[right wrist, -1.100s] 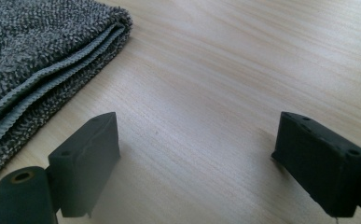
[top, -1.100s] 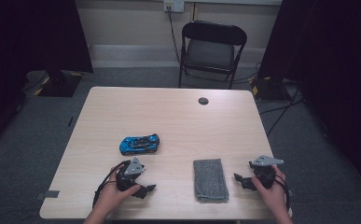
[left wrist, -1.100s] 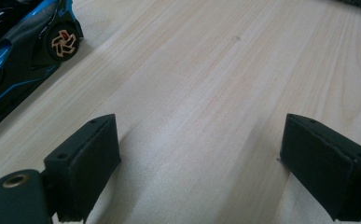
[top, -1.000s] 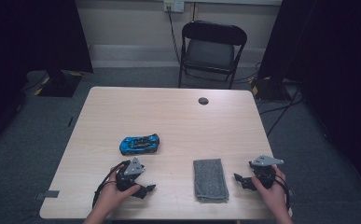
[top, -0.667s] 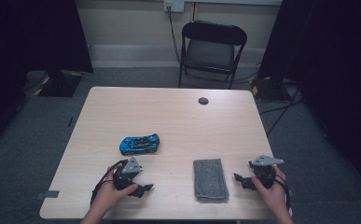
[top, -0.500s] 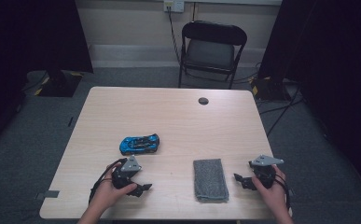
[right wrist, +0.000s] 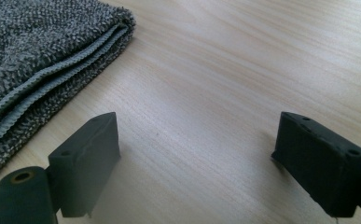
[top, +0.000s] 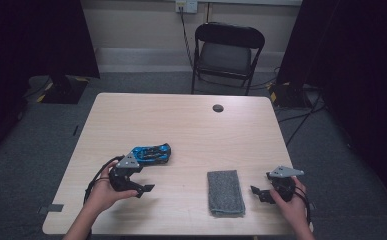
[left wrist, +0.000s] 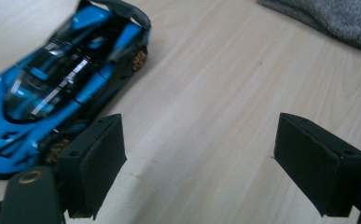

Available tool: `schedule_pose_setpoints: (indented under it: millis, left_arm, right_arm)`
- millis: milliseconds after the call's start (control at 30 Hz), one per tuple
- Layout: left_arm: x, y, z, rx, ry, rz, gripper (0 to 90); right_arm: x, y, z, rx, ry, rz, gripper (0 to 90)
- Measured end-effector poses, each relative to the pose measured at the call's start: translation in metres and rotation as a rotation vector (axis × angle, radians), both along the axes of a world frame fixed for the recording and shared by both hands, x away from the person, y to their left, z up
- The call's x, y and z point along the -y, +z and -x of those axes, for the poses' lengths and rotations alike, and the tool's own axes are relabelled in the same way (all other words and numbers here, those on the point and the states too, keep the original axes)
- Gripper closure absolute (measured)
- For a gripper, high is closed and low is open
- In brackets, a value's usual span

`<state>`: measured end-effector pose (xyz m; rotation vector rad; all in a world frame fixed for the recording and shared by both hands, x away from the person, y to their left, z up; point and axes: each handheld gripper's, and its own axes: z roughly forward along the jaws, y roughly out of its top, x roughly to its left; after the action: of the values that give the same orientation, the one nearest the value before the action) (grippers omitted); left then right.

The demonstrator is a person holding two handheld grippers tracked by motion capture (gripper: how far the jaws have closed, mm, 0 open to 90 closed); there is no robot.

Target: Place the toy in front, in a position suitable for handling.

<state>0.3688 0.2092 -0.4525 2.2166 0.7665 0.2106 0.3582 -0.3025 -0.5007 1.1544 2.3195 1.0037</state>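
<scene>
A: Your left gripper sits low over the table, jaws spread wide with only bare wood between them. The blue toy sports car is just beside it, at about eleven o'clock.

B: Yes, in your left gripper view that car lies just outside the left-hand jaw. I can't tell whether they touch.

A: And your right gripper is wide open too, holding nothing.

B: The folded grey towel lies near it at nine o'clock; in your right gripper view its hemmed edge runs past the left-hand jaw.
</scene>
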Motion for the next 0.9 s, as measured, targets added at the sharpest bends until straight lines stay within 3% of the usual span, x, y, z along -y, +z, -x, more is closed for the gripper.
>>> schedule_pose_setpoints:
  millis: [233, 567, 733, 900]
  left_arm:
    - [0.000, 0.009, -0.013, -0.006, 0.001, -0.036, 16.6]
    - [-0.003, 0.029, -0.040, 0.021, 0.011, -0.071, 17.3]
    - [-0.002, 0.031, -0.050, 0.024, 0.012, -0.080, 17.3]
    - [-0.001, 0.025, -0.063, 0.023, 0.006, -0.117, 18.4]
  right_arm:
    - [0.000, 0.000, 0.000, 0.000, 0.000, 0.000, 13.0]
    - [0.000, 0.000, 0.000, 0.000, 0.002, -0.001, 13.0]
    - [0.000, 0.000, -0.001, 0.000, 0.006, -0.002, 13.0]
    - [0.000, 0.000, -0.001, 0.001, 0.006, -0.002, 13.0]
